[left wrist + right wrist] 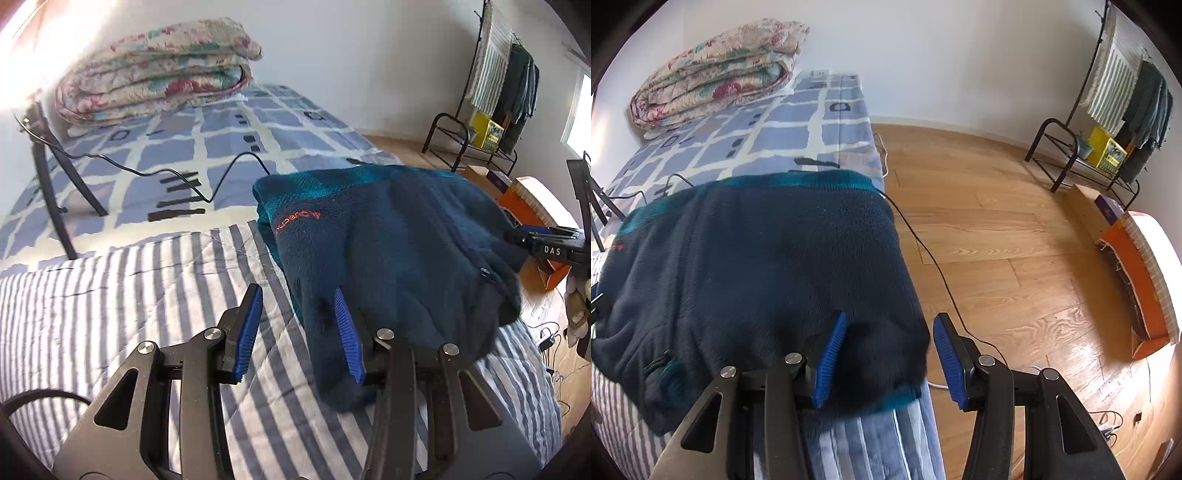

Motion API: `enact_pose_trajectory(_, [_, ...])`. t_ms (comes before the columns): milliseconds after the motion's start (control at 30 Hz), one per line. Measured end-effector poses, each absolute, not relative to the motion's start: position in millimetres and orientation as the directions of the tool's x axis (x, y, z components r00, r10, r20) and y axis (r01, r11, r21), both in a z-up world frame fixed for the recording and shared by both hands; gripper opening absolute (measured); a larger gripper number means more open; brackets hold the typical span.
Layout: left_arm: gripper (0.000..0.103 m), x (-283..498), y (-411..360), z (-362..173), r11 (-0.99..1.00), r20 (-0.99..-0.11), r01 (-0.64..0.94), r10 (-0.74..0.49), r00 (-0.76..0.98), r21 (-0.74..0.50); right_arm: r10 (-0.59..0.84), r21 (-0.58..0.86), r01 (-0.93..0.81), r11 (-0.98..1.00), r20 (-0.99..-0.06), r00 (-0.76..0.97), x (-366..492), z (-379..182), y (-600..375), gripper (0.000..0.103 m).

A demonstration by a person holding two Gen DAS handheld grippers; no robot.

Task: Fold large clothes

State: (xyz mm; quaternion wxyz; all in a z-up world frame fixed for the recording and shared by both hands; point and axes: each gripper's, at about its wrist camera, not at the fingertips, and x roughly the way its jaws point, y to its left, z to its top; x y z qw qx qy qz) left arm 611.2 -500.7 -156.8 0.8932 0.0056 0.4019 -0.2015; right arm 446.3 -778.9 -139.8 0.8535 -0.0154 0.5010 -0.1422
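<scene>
A dark blue fleece jacket (399,236) with teal trim and a red logo lies folded on the striped quilt (110,288) of the bed. It also shows in the right wrist view (757,269). My left gripper (301,328) is open at the jacket's near left edge, with its right finger against the fleece. My right gripper (890,358) is open around the jacket's near right corner at the bed's edge. The right gripper also shows at the far right of the left wrist view (546,245).
A folded floral quilt (155,70) lies at the head of the bed on a blue checked sheet (236,140). A black tripod (51,177) and cable (221,173) sit on the bed. On the wooden floor (997,240) are a cable, an orange box (1137,288) and a clothes rack (1115,96).
</scene>
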Motion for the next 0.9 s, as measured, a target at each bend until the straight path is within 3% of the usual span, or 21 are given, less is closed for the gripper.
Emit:
enact_pose_trajectory(200, [0.042,569,-485,-126,0.910,-0.691,0.381,-0.380,0.615,-0.163,-0.249,-0.153,0.222,0.963,-0.819,0.516,411,-98,-758,0.050])
enact_pose_trajectory(633, [0.042,421,-444,12,0.884,-0.556,0.438,-0.449,0.700,-0.163,-0.225,-0.145,0.175,0.974,-0.727,0.649,294,44,-676,0.050])
enact_pose_trajectory(900, [0.042,325,-413,70,0.865,-0.496,0.475,-0.487,0.718,-0.163,-0.216,-0.142,0.163,0.976,-0.679,0.701,206,110,-625,0.051])
